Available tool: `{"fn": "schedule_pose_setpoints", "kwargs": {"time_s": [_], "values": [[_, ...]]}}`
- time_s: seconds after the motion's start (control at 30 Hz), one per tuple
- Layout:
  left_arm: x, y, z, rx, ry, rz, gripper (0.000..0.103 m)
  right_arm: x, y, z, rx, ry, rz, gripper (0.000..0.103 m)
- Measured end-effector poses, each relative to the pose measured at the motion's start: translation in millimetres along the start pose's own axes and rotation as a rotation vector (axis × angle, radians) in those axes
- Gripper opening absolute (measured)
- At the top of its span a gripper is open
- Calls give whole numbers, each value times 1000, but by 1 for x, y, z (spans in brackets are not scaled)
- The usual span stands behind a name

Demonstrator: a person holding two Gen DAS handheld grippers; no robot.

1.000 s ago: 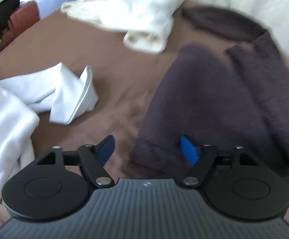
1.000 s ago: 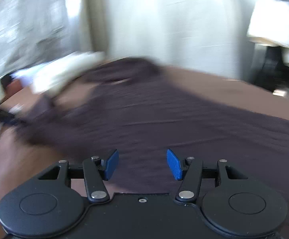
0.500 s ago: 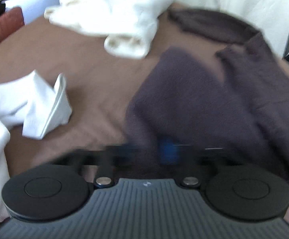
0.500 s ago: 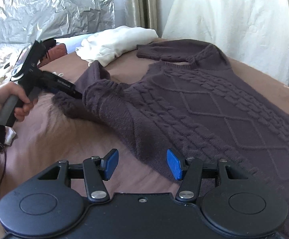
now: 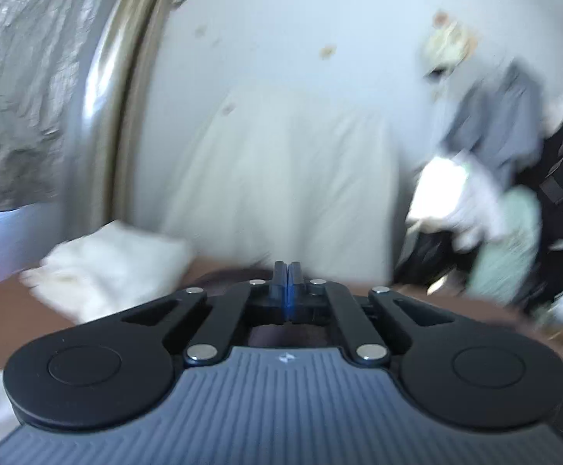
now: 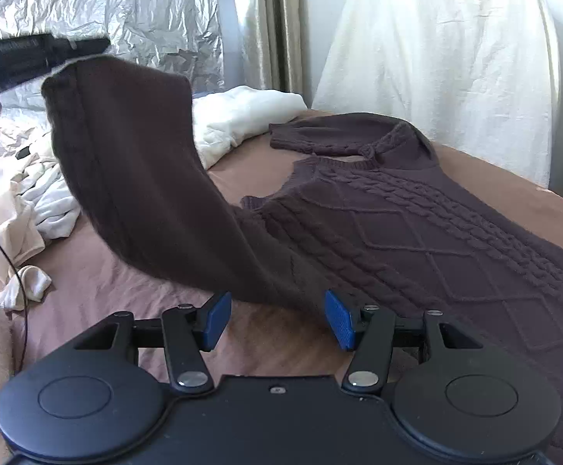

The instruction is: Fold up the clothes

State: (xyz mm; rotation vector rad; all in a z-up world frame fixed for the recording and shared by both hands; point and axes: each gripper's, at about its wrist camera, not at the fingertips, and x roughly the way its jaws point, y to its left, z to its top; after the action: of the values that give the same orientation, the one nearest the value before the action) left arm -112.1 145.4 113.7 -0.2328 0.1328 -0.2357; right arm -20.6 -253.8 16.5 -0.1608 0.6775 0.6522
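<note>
A dark purple cable-knit sweater (image 6: 417, 224) lies flat on the brown bed sheet (image 6: 107, 271). Its left sleeve (image 6: 134, 162) is lifted off the bed and hangs from my left gripper (image 6: 87, 44), held by a hand at the upper left. In the left wrist view that gripper (image 5: 287, 283) has its jaws pressed together and points level at the wall; the sleeve is hidden below it. My right gripper (image 6: 277, 319) is open, low over the sheet, with the foot of the raised sleeve just beyond its blue pads (image 6: 339, 321).
A folded cream garment (image 6: 242, 116) lies on the bed beyond the sleeve. Rumpled white clothes (image 6: 29, 193) and a thin black cable (image 6: 18, 283) lie at the left. Behind are silver foil (image 6: 107, 0) and a cream cover (image 6: 436, 58).
My left gripper shut on the sleeve's end and rose with it; its view swung from the bed up to the wall. The right gripper slid a little closer to the sleeve, still open.
</note>
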Motion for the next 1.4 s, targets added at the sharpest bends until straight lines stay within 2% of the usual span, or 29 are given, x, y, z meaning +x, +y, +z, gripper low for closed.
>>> {"fn": "schedule_pose_setpoints", "kwargs": {"time_s": [0.07, 0.1, 0.2, 0.27, 0.33, 0.37, 0.4, 0.43, 0.47, 0.5, 0.57, 0.63, 0.77, 0.83, 0.87, 0.93, 1.0, 1.07, 1.1, 1.13, 1.17, 1.2, 1.23, 1.3, 1.4], "values": [[-5, 1, -1, -51, -47, -104, 0, 1, 3, -2, -1, 9, 18, 59], [-1, 1, -3, -68, -27, -125, 0, 3, 5, -3, -3, 14, 29, 59], [28, -1, -12, -76, 153, -40, 3, 9, 8, -8, -6, 35, 40, 59], [58, 4, -28, -43, 346, 123, 4, 13, 8, -10, 0, 46, 46, 59], [85, 19, -55, -43, 541, 285, 18, 16, 7, -12, 11, 59, 51, 59], [92, 32, -68, -80, 612, 336, 30, 16, 6, -12, 13, 63, 53, 59], [97, 42, -78, -117, 667, 369, 37, 16, 7, -13, 13, 63, 53, 59], [97, 50, -86, -154, 696, 370, 40, 15, 7, -13, 13, 62, 55, 59], [98, 59, -94, -191, 724, 372, 48, 15, 6, -14, 13, 63, 58, 59], [98, 65, -100, -217, 753, 380, 62, 15, 6, -14, 14, 65, 55, 59], [101, 69, -104, -209, 784, 421, 69, 14, 4, -15, 17, 68, 51, 59], [104, 70, -106, -197, 778, 417, 73, 14, 0, -16, 23, 72, 39, 59], [93, 68, -106, -339, 811, 292, 75, 12, -9, -18, 48, 68, 19, 59], [89, 63, -102, -380, 794, 244, 75, 11, -12, -19, 57, 63, 10, 59], [88, 59, -99, -378, 769, 232, 76, 10, -13, -19, 57, 64, 8, 59], [89, 48, -95, -340, 742, 231, 87, 9, -14, -22, 50, 77, -3, 59], [100, 35, -105, -222, 794, 285, 101, 10, -15, -25, 39, 89, -16, 59], [114, 22, -120, -84, 861, 353, 101, 10, -17, -27, 40, 93, -24, 59], [121, 18, -132, -24, 887, 386, 97, 11, -18, -27, 50, 92, -25, 59], [126, 17, -142, 1, 896, 401, 88, 11, -19, -27, 62, 89, -23, 59], [127, 18, -147, -18, 896, 390, 46, 11, -19, -27, 70, 84, -22, 59], [127, 21, -149, -62, 892, 373, 27, 10, -19, -27, 73, 78, -20, 59], [123, 21, -144, -89, 867, 359, 24, 10, -19, -27, 72, 72, -19, 59], [111, 15, -121, -117, 763, 296, 21, 9, -18, -26, 67, 60, -19, 59], [90, -7, -74, -192, 569, 117, 21, 5, -18, -25, 50, 40, -19, 59]]}}
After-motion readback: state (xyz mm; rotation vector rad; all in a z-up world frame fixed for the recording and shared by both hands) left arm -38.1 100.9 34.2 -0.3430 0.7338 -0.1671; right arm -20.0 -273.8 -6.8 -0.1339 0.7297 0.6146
